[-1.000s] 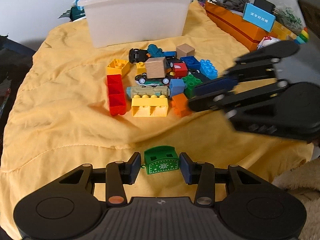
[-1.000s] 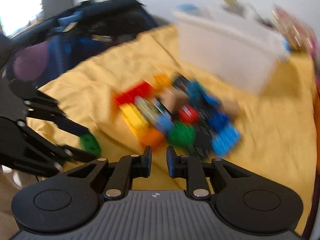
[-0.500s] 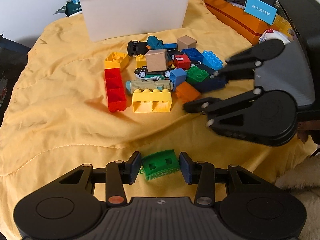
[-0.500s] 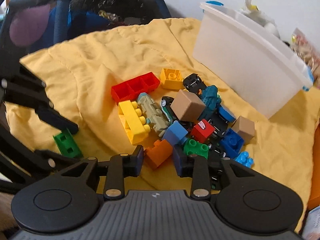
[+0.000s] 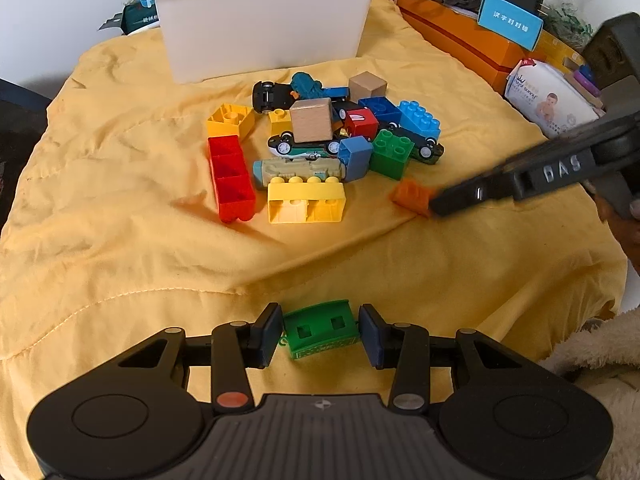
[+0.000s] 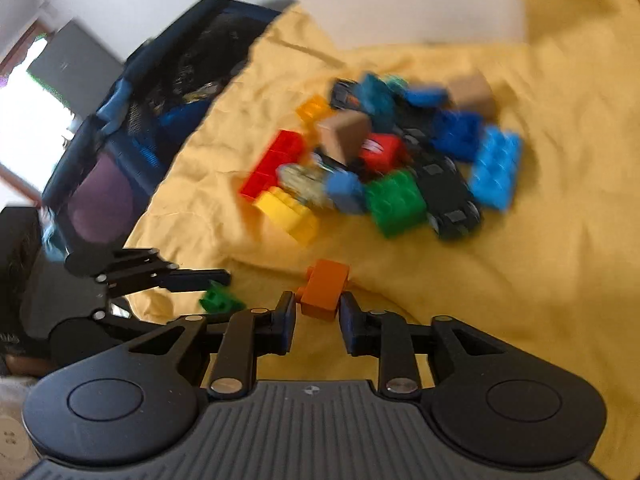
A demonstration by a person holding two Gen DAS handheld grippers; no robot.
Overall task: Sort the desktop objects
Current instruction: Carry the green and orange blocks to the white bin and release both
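Left tool [image 5: 320,334] closed on green toy piece [image 5: 320,330], low over near edge of desk under yellow cloth [image 5: 120,260]. Right tool [image 6: 318,314] gripping orange brick [image 6: 324,288], both pads against its sides, just off near right side of toy pile [image 5: 320,140]. White bin [image 5: 260,20] standing at far edge, behind pile. Right view blurred.

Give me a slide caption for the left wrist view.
Left gripper grips a green toy piece while the right gripper pulls an orange brick from the toy pile.
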